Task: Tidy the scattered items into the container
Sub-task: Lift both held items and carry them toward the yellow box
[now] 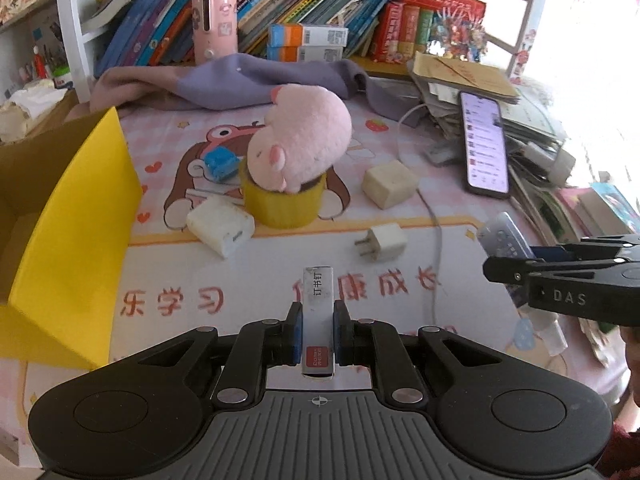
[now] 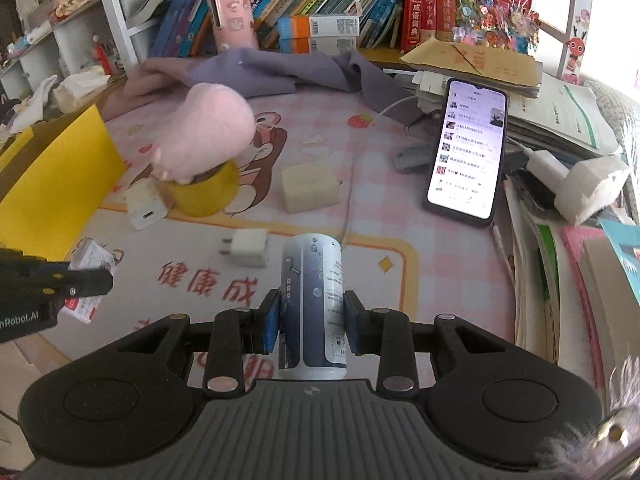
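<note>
Blue-padded left gripper (image 1: 317, 330): clamped on staple box (image 1: 318, 312).
Right gripper (image 2: 311, 322): clamped on white-blue bottle (image 2: 314, 304).
Container: yellow box (image 1: 72, 232), left.

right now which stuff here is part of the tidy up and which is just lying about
Job:
staple box, in left gripper
bottle, in right gripper
yellow box
white chargers
plug
plush pig

Lying about:
phone
books
purple cloth

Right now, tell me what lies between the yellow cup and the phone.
A cream block sits between the yellow cup and the phone, with a white cable; clearest in the right wrist view.
</note>
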Available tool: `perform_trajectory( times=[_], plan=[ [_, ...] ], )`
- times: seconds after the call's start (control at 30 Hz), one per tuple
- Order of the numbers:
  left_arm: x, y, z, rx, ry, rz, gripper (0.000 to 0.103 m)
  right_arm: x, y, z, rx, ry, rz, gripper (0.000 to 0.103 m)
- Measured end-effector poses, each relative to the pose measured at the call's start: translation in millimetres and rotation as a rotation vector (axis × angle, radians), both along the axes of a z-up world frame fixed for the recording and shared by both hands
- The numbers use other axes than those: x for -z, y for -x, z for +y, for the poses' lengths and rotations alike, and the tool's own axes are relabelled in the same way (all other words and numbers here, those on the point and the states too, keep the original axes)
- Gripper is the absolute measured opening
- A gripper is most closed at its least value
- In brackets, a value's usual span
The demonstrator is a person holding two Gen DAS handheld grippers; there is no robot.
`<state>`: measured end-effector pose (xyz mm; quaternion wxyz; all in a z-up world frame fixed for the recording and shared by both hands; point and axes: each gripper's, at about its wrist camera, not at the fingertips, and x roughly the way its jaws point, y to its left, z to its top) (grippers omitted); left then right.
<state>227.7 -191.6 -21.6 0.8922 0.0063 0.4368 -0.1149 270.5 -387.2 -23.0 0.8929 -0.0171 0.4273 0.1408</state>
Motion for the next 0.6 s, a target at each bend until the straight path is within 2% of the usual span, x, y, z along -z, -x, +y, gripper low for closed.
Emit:
perform_trajectory(
  times=[0.33, 0.6],
  plan=[
    [-8, 45, 35, 0.079, 0.049, -0.05, 0.013, -14, 61, 28, 0.064, 0.04, -0.046, 0.03],
    [-11, 99, 87, 0.107, 0.075, -0.052, 0.013, -21, 128, 77, 0.087, 0.055, -0.061, 0.03]
  ],
)
